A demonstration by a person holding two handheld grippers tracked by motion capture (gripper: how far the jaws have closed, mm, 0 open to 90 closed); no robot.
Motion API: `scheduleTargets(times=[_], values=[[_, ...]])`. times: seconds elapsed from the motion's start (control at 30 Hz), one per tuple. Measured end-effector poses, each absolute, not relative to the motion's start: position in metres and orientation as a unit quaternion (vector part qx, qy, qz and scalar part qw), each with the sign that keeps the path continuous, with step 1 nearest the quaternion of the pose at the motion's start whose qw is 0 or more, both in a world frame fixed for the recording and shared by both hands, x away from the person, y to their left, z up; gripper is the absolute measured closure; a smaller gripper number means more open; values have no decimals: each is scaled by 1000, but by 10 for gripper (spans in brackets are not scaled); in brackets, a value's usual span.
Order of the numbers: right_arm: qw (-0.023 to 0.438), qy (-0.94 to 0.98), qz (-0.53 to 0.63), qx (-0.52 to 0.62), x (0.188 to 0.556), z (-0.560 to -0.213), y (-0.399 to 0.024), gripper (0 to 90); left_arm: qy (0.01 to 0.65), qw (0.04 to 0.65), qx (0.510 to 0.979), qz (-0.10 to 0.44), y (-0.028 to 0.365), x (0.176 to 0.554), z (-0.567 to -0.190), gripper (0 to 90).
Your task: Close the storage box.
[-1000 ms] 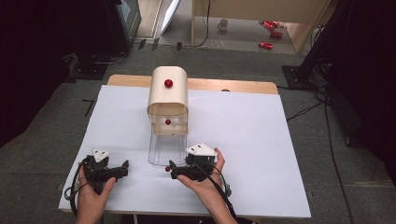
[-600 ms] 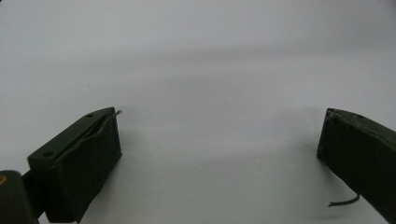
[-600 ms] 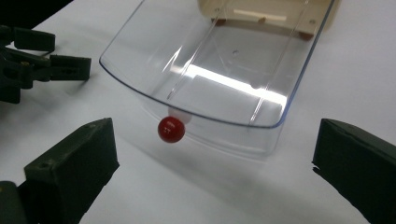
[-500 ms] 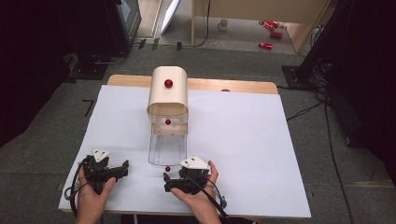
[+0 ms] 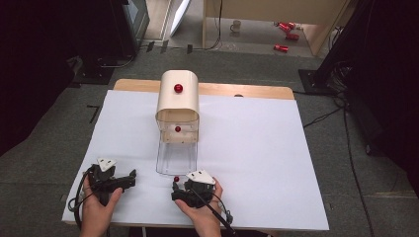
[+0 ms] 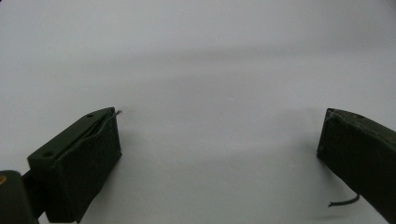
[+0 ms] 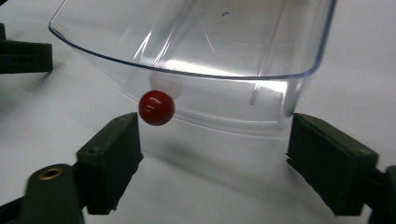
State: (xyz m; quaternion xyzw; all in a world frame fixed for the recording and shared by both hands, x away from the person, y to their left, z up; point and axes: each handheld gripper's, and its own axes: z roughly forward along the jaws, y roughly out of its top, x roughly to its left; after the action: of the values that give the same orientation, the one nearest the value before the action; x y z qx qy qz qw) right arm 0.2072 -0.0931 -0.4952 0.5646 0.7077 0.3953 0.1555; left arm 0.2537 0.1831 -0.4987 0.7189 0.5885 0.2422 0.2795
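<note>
A clear plastic drawer (image 5: 176, 157) is standing pulled out from the front of a cream rounded box (image 5: 178, 101) on a white table (image 5: 257, 163). A small red knob (image 5: 176, 178) is sitting at the near end of the drawer. The right gripper (image 5: 178, 189) is lying just short of that end, held in the person's right hand (image 5: 200, 212). In the right gripper view the drawer (image 7: 196, 60) is cut off at the top edge, so how far back it reaches is not visible there. The knob (image 7: 156, 108) is showing just beyond the tip of the jaw at the left of that view, slightly inside the gap. Whether the jaw tip is touching it is hard to tell. The jaws have just been closing, yet they are standing well apart and pressing on nothing.

The left gripper (image 5: 129, 177) is resting well to the side of the drawer, in the left hand (image 5: 96, 207). Its jaws are standing wide, with bare table (image 6: 210, 93) between them. A loose thread (image 6: 343, 202) is hanging from the jaw at the right of its view.

A second red knob (image 5: 178, 88) is sitting on top of the box, and a third red one (image 5: 177, 129) is showing at the box's front opening. What that third one is fixed to is too small to make out.
</note>
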Motion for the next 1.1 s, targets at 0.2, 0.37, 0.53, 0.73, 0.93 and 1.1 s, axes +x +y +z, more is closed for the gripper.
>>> scheduleTargets(times=[0.2,0.37,0.53,0.73,0.93,1.1], values=[[159,707,394,566,202,-497,-92,309,589,279,719,242,183,254,-499,0],[154,715,398,554,202,-497,-91,485,589,279,719,242,183,254,-499,0],[142,728,406,533,203,-497,-88,632,588,279,719,242,183,254,-499,0],[135,739,410,518,207,-496,-80,725,589,279,719,242,183,254,-499,0],[128,742,407,517,212,-495,-78,776,588,279,719,242,183,254,-499,0],[131,741,412,514,213,-492,-78,782,589,279,719,242,183,254,-499,0]])
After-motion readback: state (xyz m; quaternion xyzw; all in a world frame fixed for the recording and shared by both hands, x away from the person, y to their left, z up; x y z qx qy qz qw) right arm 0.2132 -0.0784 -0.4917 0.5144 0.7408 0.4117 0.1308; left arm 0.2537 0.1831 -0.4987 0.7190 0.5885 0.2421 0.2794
